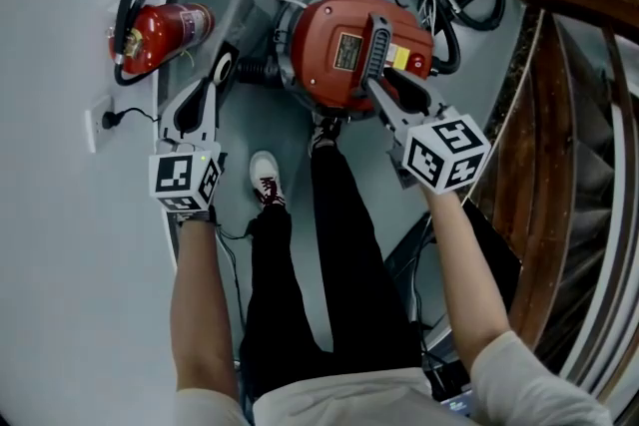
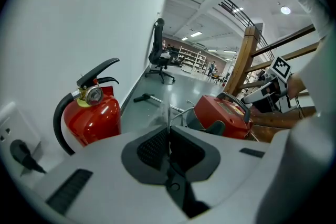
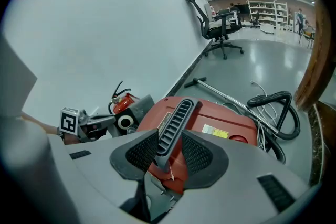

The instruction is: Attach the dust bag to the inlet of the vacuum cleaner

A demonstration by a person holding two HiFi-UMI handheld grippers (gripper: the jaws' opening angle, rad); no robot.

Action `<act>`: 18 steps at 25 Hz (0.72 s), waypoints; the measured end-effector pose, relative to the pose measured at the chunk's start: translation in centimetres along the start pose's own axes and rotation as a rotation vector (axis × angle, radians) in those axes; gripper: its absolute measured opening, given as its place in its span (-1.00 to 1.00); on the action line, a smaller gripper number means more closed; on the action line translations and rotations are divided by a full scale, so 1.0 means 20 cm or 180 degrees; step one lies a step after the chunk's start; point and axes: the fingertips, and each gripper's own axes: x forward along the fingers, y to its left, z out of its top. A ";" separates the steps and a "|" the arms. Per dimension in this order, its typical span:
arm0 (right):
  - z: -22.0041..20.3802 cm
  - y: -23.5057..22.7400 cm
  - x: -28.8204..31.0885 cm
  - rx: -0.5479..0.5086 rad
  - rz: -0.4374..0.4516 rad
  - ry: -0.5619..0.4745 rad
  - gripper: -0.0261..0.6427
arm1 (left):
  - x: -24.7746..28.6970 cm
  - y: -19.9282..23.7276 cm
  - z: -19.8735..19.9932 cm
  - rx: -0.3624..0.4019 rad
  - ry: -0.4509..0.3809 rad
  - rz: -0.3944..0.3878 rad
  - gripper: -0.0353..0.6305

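The red vacuum cleaner [image 1: 344, 50] lies just in front of me, and I see no dust bag plainly. My right gripper [image 3: 167, 150] stands wide open astride its grey handle [image 3: 176, 113]. My left gripper [image 2: 169, 139] is closed, near the fire extinguisher [image 2: 92, 115]. If I clamp the handle off-centre and lift, the body could swing and hide the inlet.

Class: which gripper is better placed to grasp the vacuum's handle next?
Right. The right gripper holds open jaws astride the handle; the left gripper is off to the side, shut on the bag.
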 end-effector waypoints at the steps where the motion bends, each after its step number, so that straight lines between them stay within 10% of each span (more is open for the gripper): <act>1: 0.00 0.00 0.00 0.0003 0.0005 -0.0001 -0.51 | 0.01 0.00 -0.01 -0.0011 0.0011 -0.0001 -0.83; 18: -0.02 -0.02 0.02 0.0226 0.0190 -0.0090 -0.51 | 0.07 -0.05 -0.12 -0.0160 0.0098 -0.0033 -0.83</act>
